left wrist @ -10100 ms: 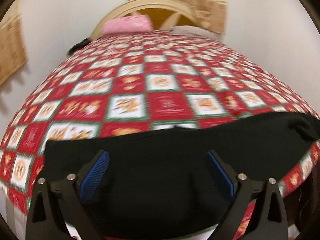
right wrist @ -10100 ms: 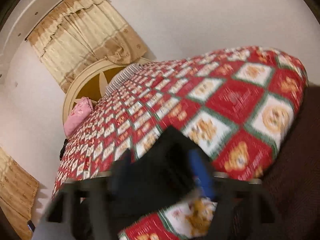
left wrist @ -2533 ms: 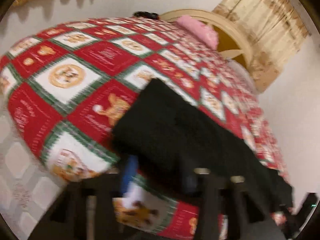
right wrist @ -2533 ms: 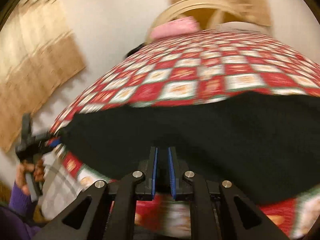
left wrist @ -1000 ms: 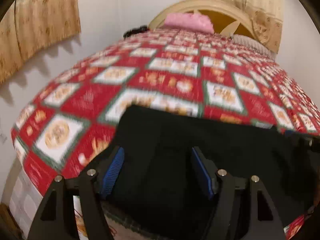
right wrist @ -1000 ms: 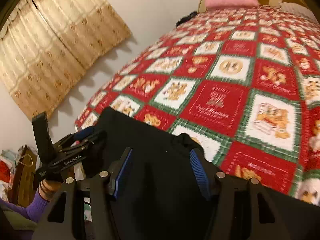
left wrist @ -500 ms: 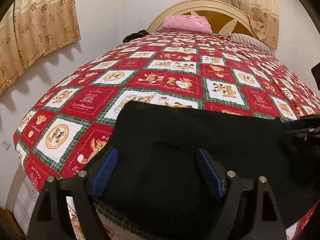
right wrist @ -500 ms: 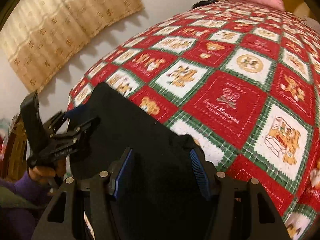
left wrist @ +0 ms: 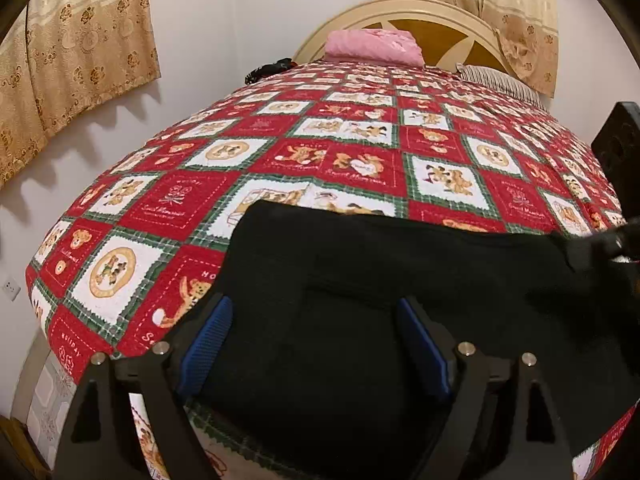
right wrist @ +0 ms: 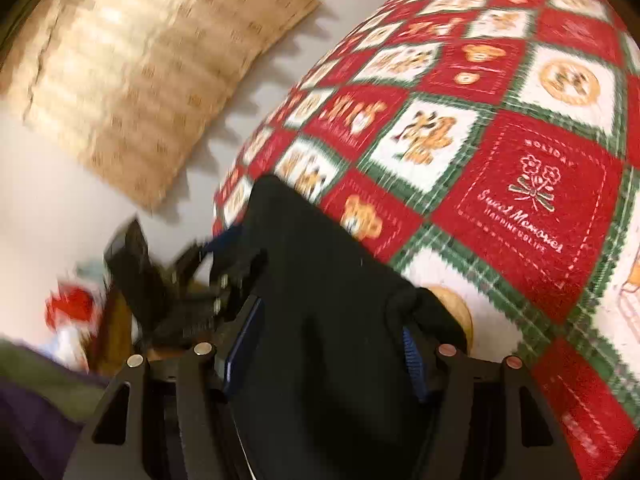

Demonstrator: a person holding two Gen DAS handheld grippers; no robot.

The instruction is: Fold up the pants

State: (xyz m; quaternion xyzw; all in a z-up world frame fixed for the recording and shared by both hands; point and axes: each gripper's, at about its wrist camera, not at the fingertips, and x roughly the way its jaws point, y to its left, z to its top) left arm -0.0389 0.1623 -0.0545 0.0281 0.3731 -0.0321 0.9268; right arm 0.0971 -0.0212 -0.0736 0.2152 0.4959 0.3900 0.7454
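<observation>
Pants (left wrist: 360,280) | left gripper (left wrist: 316,344) jaws wide (just opening) | nothing gripped

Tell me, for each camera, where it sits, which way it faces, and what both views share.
Left wrist: on the left gripper, looking down the bed toward the headboard; jaws apart over the black pants.
Right wrist: on the right gripper, facing across the bed's corner toward the curtain; jaws apart, pants between.
Shared: pants, quilt, each other's gripper.
</observation>
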